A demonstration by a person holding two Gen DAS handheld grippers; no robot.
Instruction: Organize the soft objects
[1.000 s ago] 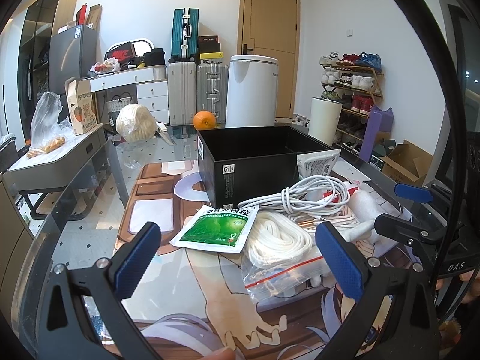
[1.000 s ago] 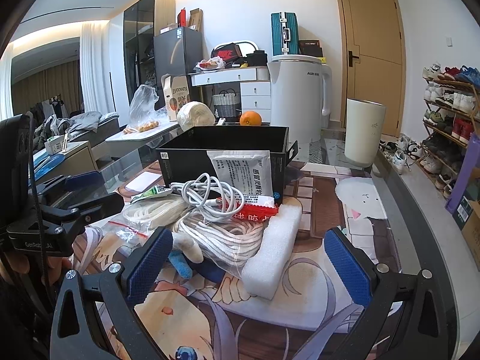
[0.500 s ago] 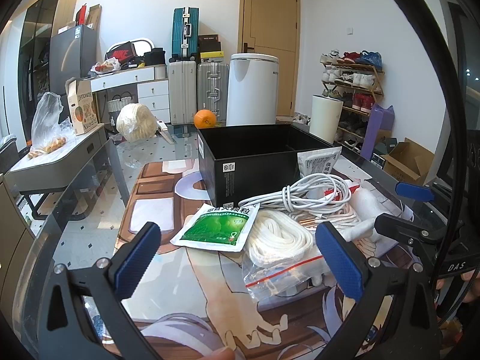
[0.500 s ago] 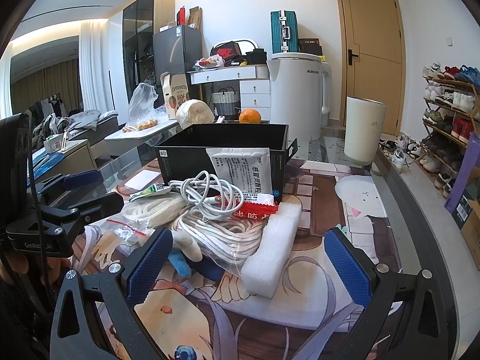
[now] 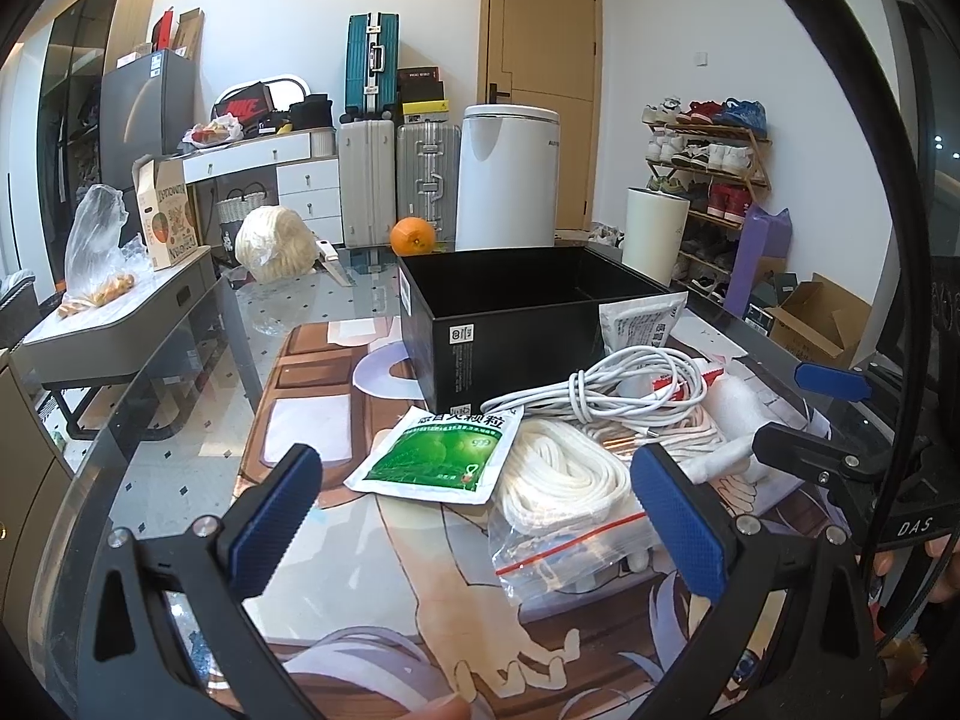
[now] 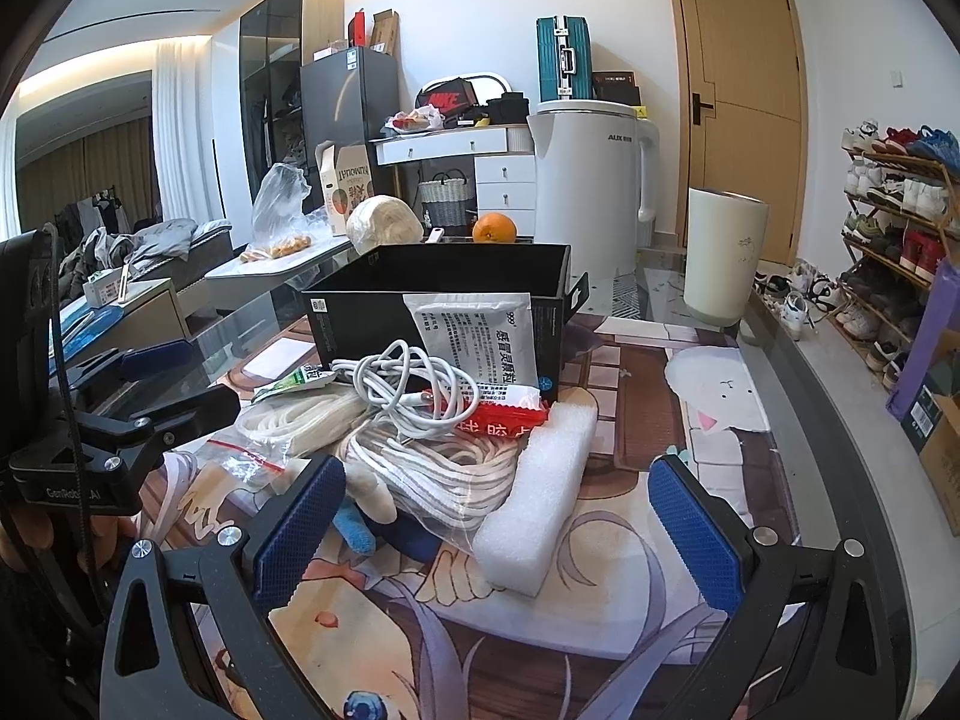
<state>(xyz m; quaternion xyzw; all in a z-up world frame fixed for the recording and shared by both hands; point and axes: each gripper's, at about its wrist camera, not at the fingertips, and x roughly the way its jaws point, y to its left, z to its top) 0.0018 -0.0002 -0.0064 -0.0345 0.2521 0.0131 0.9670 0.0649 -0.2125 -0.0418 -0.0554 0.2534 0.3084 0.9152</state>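
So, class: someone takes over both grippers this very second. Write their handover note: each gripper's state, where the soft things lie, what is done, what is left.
Left gripper: open, empty, hovering before the pile.
Right gripper: open, empty, on the pile's other side.
Black box: nothing visible inside.
In front of it: green sachet, bagged white rope, white cable, red packet, foam block. White sachet leans on the box.
Done: nothing boxed yet.
Left: the whole pile.

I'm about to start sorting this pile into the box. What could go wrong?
The white cable lies looped over the red packet and the bagged rope, so lifting one may drag the others. The white sachet leans on the black box and could topple.
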